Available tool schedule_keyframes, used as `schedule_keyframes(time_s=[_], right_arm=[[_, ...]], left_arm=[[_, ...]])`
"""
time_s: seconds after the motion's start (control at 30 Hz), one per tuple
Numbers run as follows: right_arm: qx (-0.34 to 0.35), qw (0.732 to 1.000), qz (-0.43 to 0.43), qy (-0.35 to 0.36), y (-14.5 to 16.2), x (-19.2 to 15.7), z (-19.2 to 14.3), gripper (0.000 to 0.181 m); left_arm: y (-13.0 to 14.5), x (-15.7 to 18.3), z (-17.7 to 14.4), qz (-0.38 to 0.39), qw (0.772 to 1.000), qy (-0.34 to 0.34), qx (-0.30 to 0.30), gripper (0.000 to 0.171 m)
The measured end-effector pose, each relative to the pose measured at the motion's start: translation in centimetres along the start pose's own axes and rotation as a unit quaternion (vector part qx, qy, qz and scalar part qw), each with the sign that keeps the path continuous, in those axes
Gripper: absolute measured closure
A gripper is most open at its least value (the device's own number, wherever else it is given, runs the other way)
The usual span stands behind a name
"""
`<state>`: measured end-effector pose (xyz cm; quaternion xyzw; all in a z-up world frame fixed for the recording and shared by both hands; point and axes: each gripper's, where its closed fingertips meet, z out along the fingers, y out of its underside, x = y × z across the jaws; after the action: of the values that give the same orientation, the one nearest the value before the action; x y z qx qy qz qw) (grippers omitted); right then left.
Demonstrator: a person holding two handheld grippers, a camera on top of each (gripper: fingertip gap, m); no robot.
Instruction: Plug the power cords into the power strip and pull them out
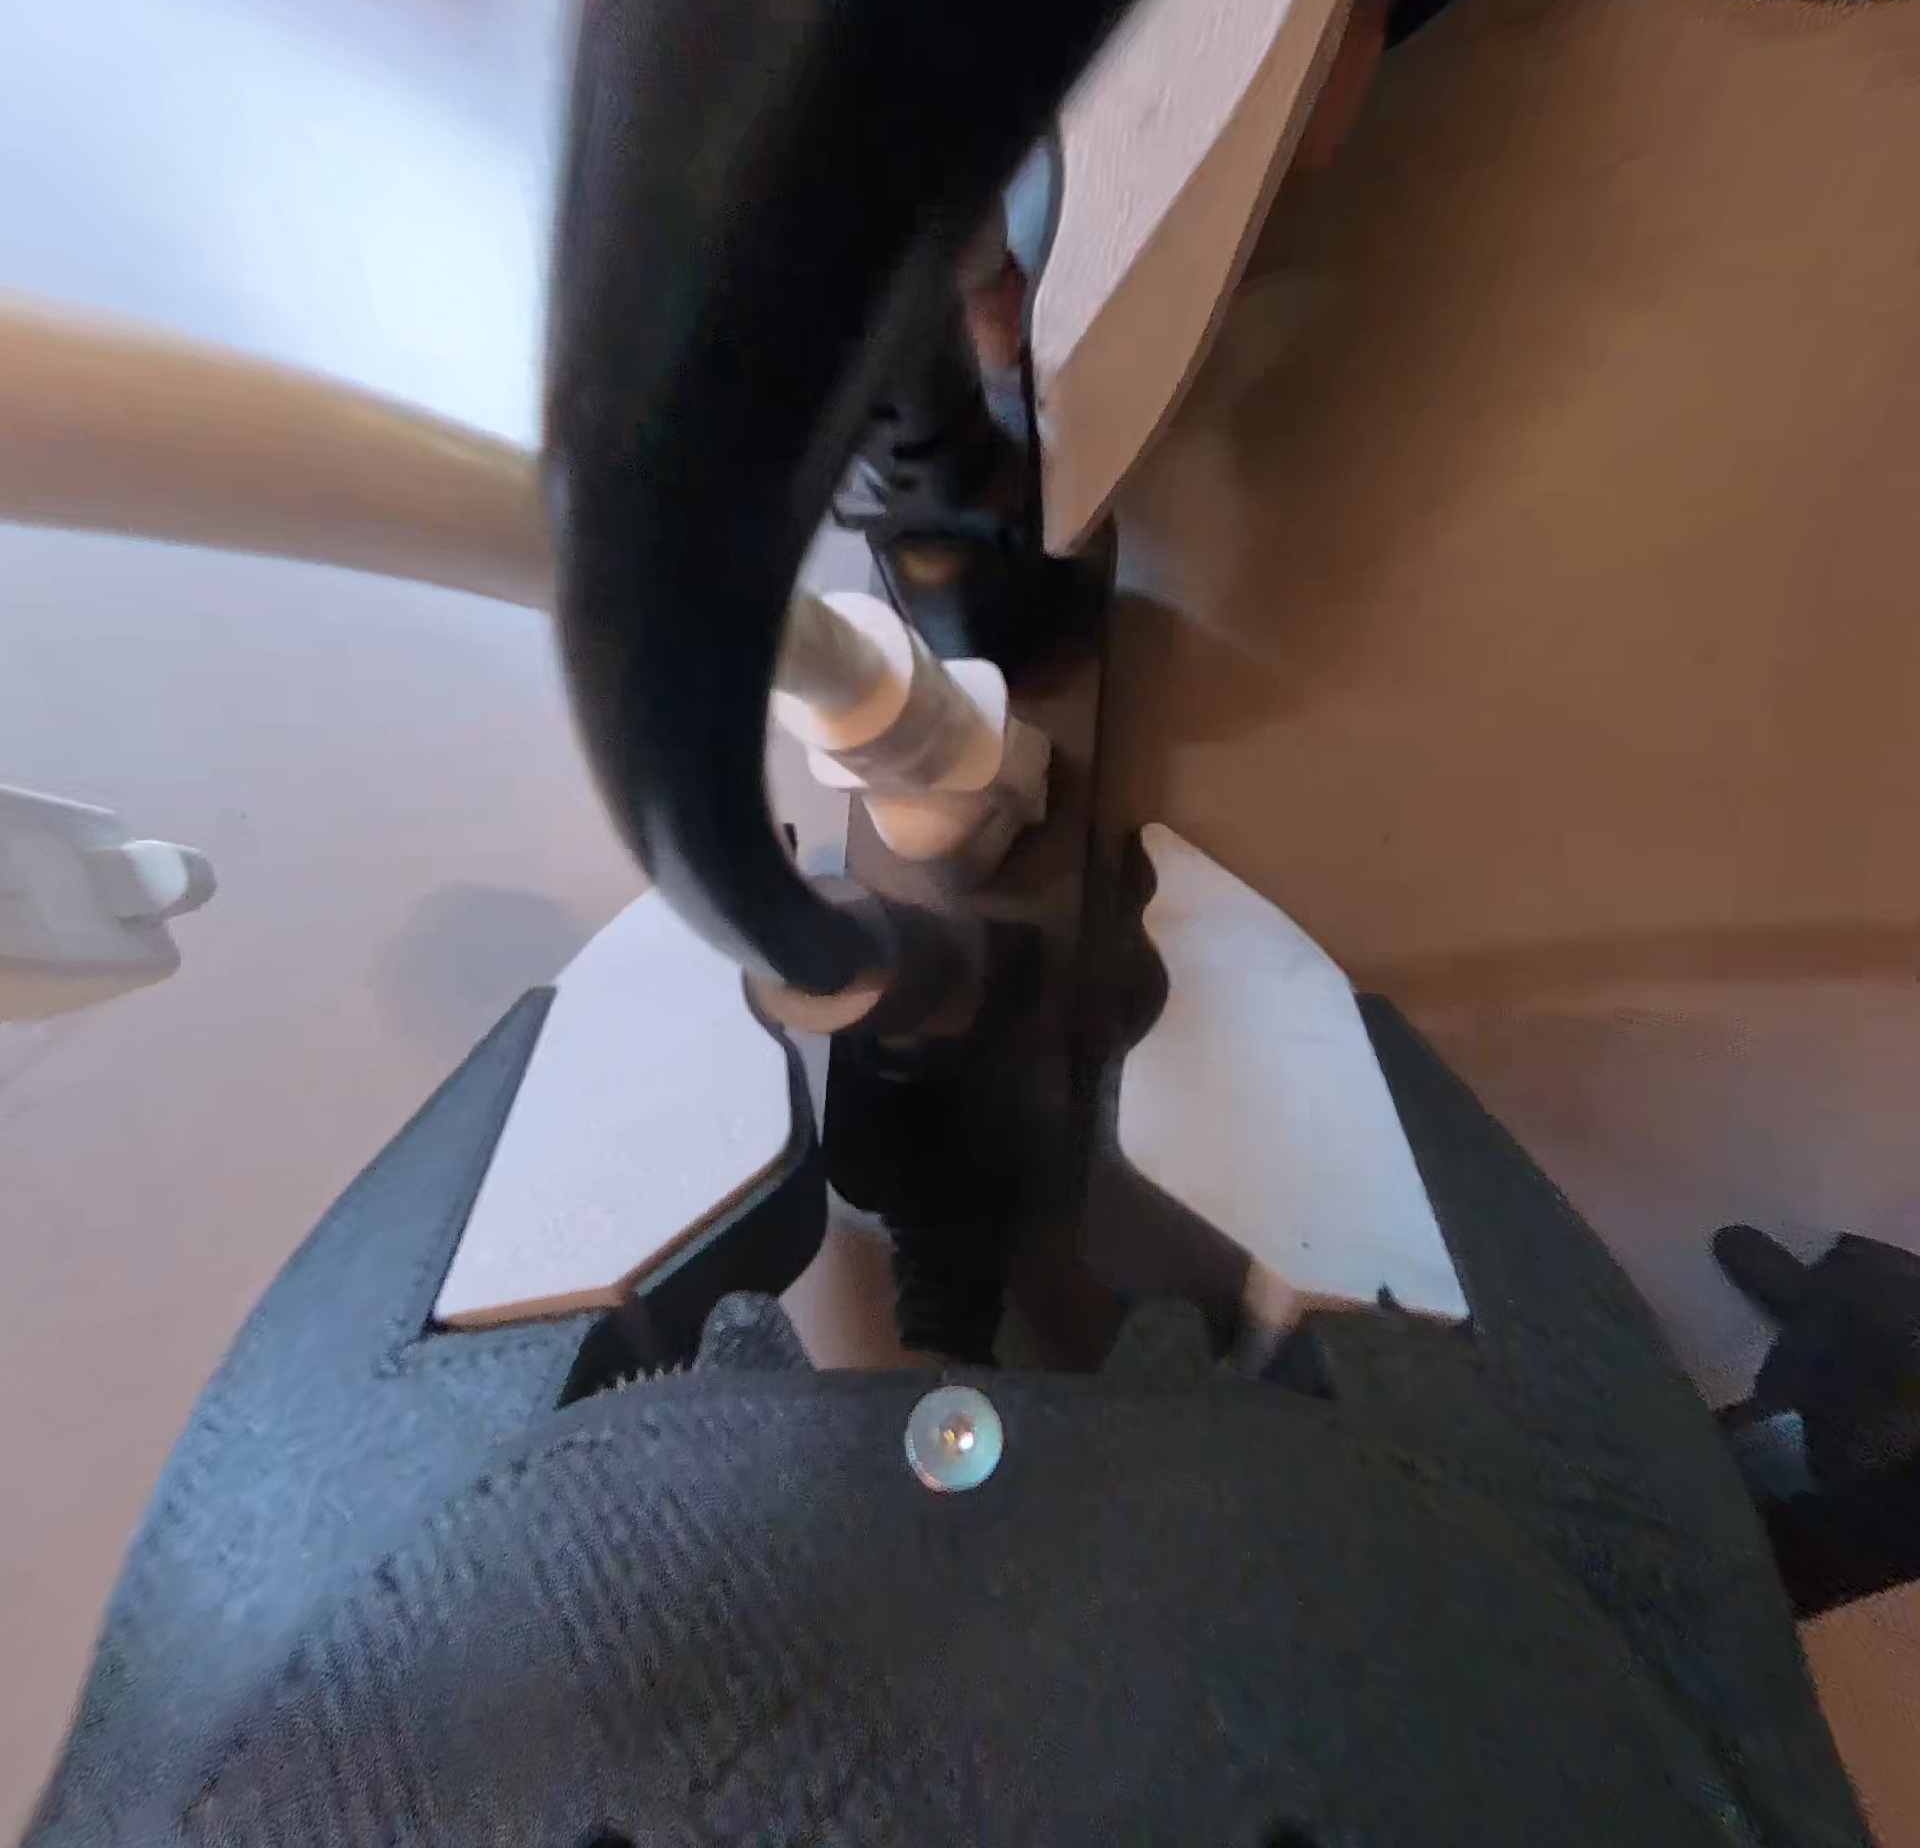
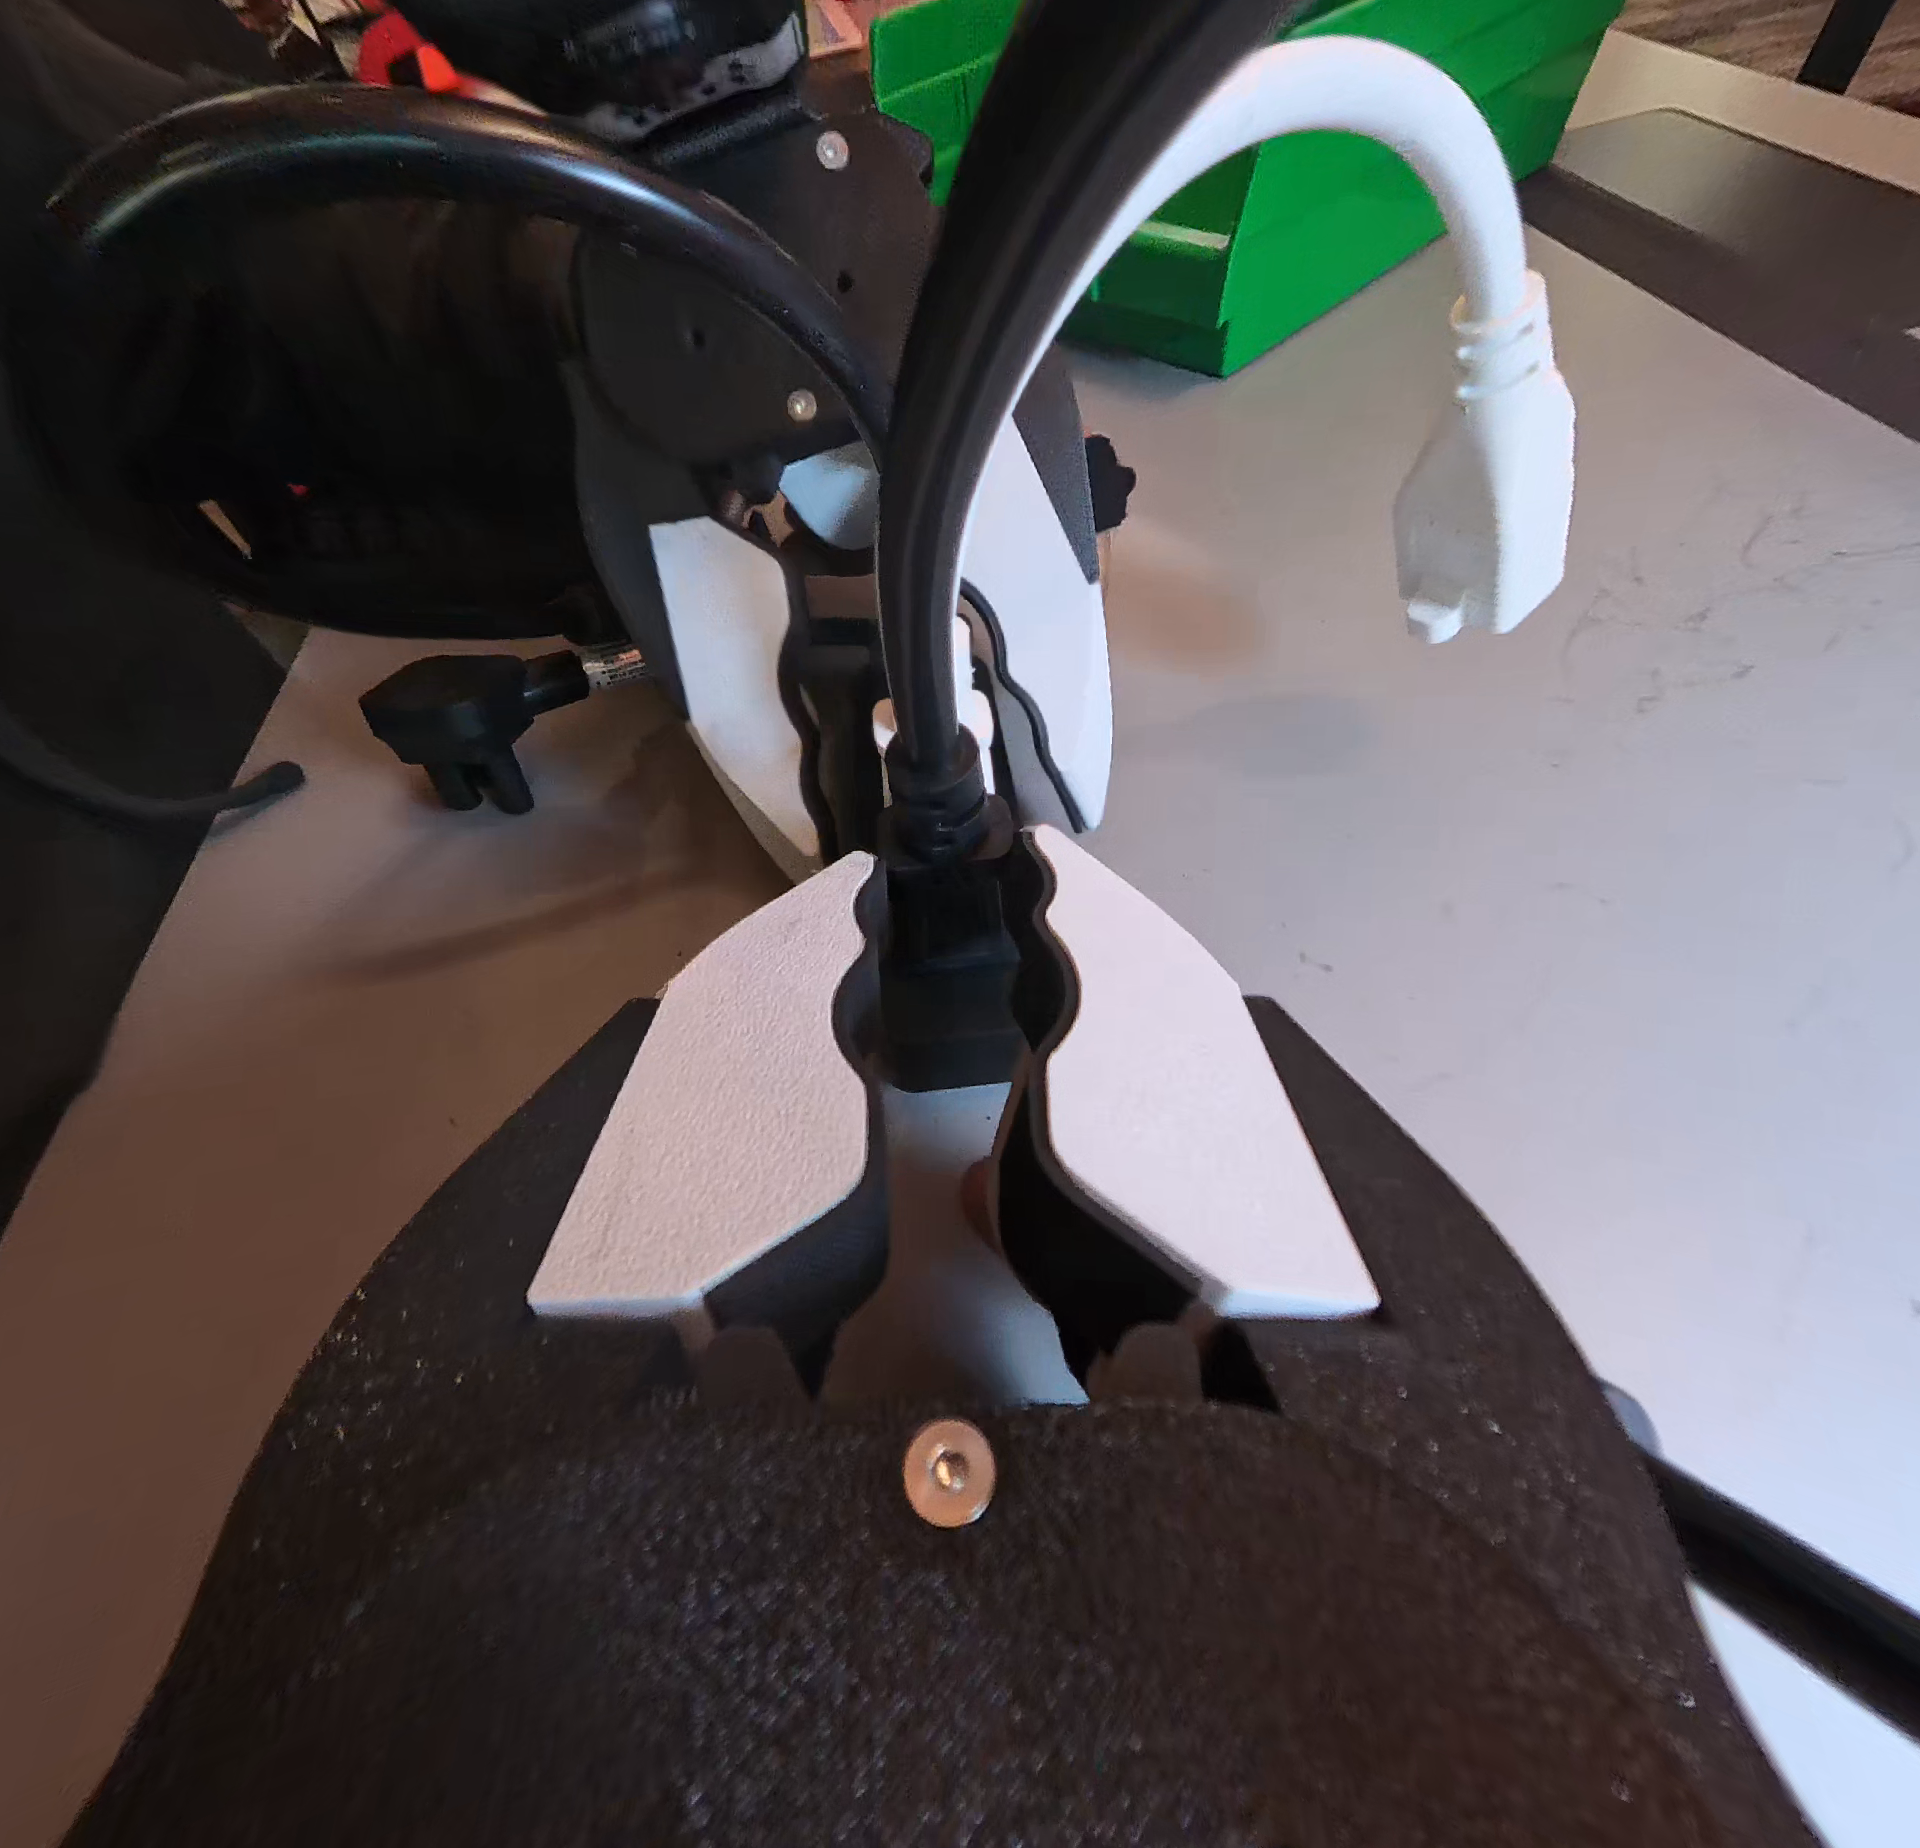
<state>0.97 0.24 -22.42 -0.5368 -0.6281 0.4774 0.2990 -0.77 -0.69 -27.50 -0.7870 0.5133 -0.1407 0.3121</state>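
My right gripper (image 2: 951,863) is shut on a black plug (image 2: 951,977). The plug's black cord (image 2: 935,551) rises out of the top of the right wrist view. Facing it tip to tip are the left gripper's white fingers (image 2: 727,676). In the blurred left wrist view, my left gripper (image 1: 966,925) is shut on a dark connector (image 1: 894,1123). A black cord (image 1: 707,551) curls up from that connector. A white cord end (image 1: 904,718) sits just past the tips. The white cord (image 2: 1195,115) arcs away, and its free white connector (image 2: 1486,510) hangs above the table; it also shows in the left wrist view (image 1: 83,884). No power strip is recognisable.
A pale grey table (image 2: 1455,967) lies below. A black three-prong plug (image 2: 457,718) lies on it at the left, with its cord looping up (image 2: 468,157). A green bin (image 2: 1299,209) stands at the back. Another black cord (image 2: 1787,1590) crosses at lower right. Tip to tip, the grippers are about 6 cm apart.
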Motion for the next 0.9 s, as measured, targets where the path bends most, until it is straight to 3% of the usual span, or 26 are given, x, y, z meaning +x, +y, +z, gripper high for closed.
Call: schedule_keyframes(time_s=[0.13,0.3,0.63,0.9], right_arm=[[-0.004,1.000,0.001,0.002,0.1,0.0,0.0,0.157],[-0.015,1.000,-0.011,-0.004,0.4,-0.5,0.3,0.157],[-0.021,0.999,-0.040,0.002,0.4,-1.0,0.6,0.156],[-0.013,0.999,-0.042,0.004,0.1,-1.2,0.6,0.157]], left_arm=[[-1.7,-0.1,-1.3,-0.013,0.998,0.009,0.065,0.122],[-1.7,0.1,-2.5,-0.005,0.997,0.034,0.065,0.143],[0.1,1.2,-2.5,0.021,0.984,0.094,-0.150,0.150],[0.0,1.4,-2.3,0.035,0.970,0.092,-0.224,0.151]])
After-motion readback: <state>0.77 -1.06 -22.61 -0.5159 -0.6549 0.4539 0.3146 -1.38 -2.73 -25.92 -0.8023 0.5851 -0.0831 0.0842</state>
